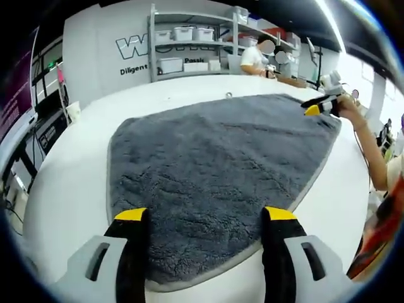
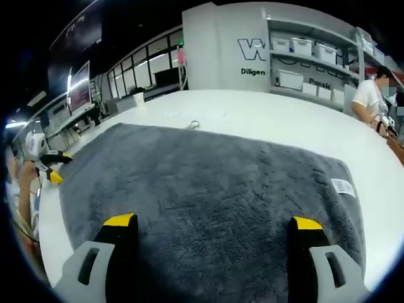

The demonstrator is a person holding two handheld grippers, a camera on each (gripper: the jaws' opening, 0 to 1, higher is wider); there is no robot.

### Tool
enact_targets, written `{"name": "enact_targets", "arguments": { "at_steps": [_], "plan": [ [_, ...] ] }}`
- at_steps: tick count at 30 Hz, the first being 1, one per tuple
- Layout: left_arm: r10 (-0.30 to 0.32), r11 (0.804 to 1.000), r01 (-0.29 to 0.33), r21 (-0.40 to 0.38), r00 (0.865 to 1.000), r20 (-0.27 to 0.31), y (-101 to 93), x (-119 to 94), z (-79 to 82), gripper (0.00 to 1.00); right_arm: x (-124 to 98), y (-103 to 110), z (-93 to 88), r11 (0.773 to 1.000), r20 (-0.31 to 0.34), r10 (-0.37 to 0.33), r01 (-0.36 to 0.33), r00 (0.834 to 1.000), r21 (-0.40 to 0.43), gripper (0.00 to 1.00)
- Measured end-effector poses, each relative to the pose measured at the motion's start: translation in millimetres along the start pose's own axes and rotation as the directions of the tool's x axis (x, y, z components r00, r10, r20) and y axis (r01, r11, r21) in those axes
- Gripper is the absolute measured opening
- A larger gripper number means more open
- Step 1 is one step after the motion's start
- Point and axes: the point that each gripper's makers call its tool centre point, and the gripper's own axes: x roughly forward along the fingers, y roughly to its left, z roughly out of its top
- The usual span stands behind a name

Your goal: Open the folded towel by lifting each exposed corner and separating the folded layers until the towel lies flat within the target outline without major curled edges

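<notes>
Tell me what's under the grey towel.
The grey towel lies spread on a white table, which shows around its edges. A white label sits on top near one corner. Whatever lies beneath the cloth, including any target outline, is covered and cannot be seen.

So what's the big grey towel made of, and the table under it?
The towel looks like soft, fluffy microfibre or fleece: its surface is nubbly and matte, with a smooth, paler stitched hem. The table looks like a hard, smooth white board, perhaps laminate, with a faint sheen; what it truly is I can't tell.
</notes>
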Motion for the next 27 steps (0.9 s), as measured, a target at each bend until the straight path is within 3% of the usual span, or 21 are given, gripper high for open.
{"name": "enact_targets", "arguments": {
  "at_steps": [18,20,27],
  "plan": [
    [-0.027,0.999,0.027,0.028,0.999,-0.018,-0.4,-5,-2.4,0.73,-1,2,-0.7,1.0,0.0,0.003,-0.003,1.0,-0.002,0.99],
    [-0.015,0.999,0.015,0.032,1.0,0.002,2.1,-7,5.8,0.78,-1,2,0.1,1.0,0.003,0.003,-0.003,1.0,0.0,0.99],
    [0.033,0.999,-0.032,-0.008,0.99,0.138,22.4,-12,52.2,0.77,0,2,0.7,1.0,-0.001,0.006,-0.006,1.0,-0.006,0.99]
  ]
}}
